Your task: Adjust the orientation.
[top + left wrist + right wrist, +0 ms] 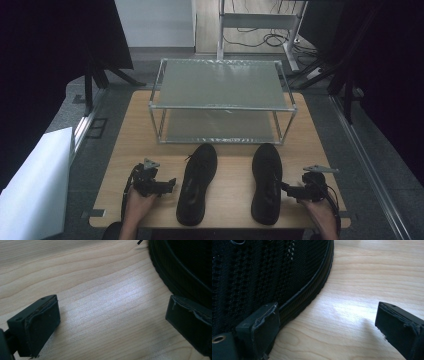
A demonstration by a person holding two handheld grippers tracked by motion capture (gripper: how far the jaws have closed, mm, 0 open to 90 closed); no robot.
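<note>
Two black shoes lie side by side on the wooden table (230,192), toes toward the rack. Just left of the left shoe (196,182) rests my left gripper (170,184), held low by a hand and open; in the left gripper view its jaws stand wide apart over bare wood, the shoe's sole (180,272) beside the right jaw. My right gripper (286,188) sits open at the right side of the right shoe (266,182). The right gripper view has the mesh upper and ribbed sole (309,293) against its left jaw, bare wood between the jaws.
A two-level metal rack (222,100) with grey shelves stands at the back of the table. A white board (35,187) leans at the left, off the table. Dark stands and cables lie on the floor behind.
</note>
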